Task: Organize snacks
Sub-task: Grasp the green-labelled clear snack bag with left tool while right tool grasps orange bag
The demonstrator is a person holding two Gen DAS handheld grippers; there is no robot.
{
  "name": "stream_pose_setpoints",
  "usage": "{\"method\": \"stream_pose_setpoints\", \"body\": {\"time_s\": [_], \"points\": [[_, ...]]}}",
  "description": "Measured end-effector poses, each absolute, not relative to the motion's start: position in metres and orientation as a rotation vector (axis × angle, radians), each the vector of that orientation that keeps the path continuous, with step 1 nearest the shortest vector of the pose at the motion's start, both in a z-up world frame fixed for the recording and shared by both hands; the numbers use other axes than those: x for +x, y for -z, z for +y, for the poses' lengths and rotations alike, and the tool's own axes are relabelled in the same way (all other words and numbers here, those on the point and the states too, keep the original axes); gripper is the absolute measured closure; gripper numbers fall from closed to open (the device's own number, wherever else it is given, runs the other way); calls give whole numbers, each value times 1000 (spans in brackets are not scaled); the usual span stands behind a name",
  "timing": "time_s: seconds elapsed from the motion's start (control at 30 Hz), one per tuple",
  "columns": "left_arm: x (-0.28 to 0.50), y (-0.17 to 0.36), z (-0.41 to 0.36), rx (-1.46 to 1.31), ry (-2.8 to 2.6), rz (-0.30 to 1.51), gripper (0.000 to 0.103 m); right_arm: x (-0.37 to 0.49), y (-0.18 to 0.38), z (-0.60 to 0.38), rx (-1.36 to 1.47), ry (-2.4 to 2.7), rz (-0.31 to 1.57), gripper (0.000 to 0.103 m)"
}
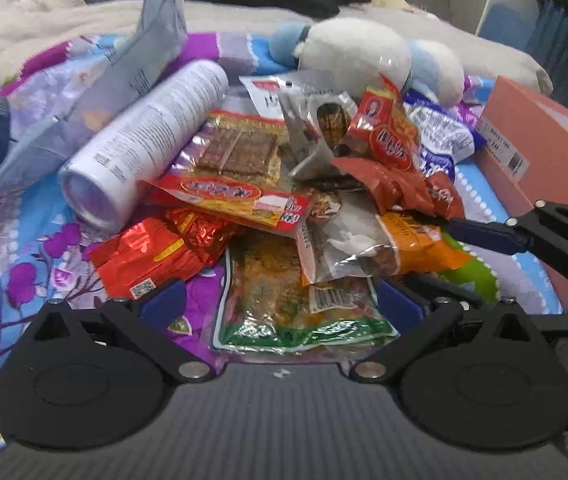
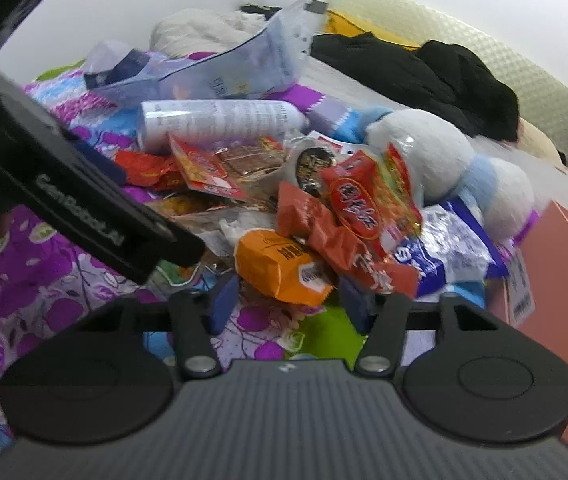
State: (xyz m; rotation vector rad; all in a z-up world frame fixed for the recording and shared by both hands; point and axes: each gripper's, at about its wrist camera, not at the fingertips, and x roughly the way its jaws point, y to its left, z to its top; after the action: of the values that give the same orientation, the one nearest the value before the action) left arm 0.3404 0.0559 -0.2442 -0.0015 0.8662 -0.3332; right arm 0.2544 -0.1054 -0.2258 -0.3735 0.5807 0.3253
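Note:
A heap of snack packets lies on a flowered bedspread [image 1: 24,248]. In the left wrist view my left gripper [image 1: 280,304] is open, its blue pads either side of a green-edged clear packet [image 1: 284,300]. A red foil packet [image 1: 152,256], a white canister [image 1: 144,140] and a red packet [image 1: 391,136] lie beyond. My right gripper [image 2: 287,300] is open, low over the bedspread [image 2: 44,280], just short of an orange packet [image 2: 280,264]. A red-orange packet [image 2: 323,232] and a blue-white bag [image 2: 447,252] lie behind it. The right gripper's finger shows in the left view [image 1: 483,234].
An orange-pink box [image 1: 543,144] stands at the right edge of the bed, also in the right wrist view [image 2: 563,280]. A white and blue plush toy [image 1: 363,52] sits behind the heap. Black clothing [image 2: 423,72] and a grey blanket lie farther back. The left gripper's body crosses the right view [image 2: 84,208].

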Motion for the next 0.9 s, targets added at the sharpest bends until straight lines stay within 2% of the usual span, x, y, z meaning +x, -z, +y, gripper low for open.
{"method": "stream_pose_setpoints", "body": {"time_s": [0.13,0.17,0.2,0.33,0.4,0.63,0.67,0.9], "points": [[347,251,55,-8,368,871,2,259,231,-103,-401,-357,584,62],[348,253,55,-14,368,873,7,258,231,-102,-422,-359,583,67],[349,254,55,-17,364,868,9,258,231,-100,-429,-360,583,76],[351,254,53,-20,377,863,15,256,229,-96,-469,-349,585,78],[349,253,50,4,379,863,23,256,226,-97,-464,-345,589,79],[340,249,50,10,379,860,33,246,213,-108,-432,-313,608,81],[337,248,50,5,378,862,38,243,211,-109,-431,-309,611,81],[307,238,57,-38,362,881,41,216,201,-112,-416,-286,626,82]]}}
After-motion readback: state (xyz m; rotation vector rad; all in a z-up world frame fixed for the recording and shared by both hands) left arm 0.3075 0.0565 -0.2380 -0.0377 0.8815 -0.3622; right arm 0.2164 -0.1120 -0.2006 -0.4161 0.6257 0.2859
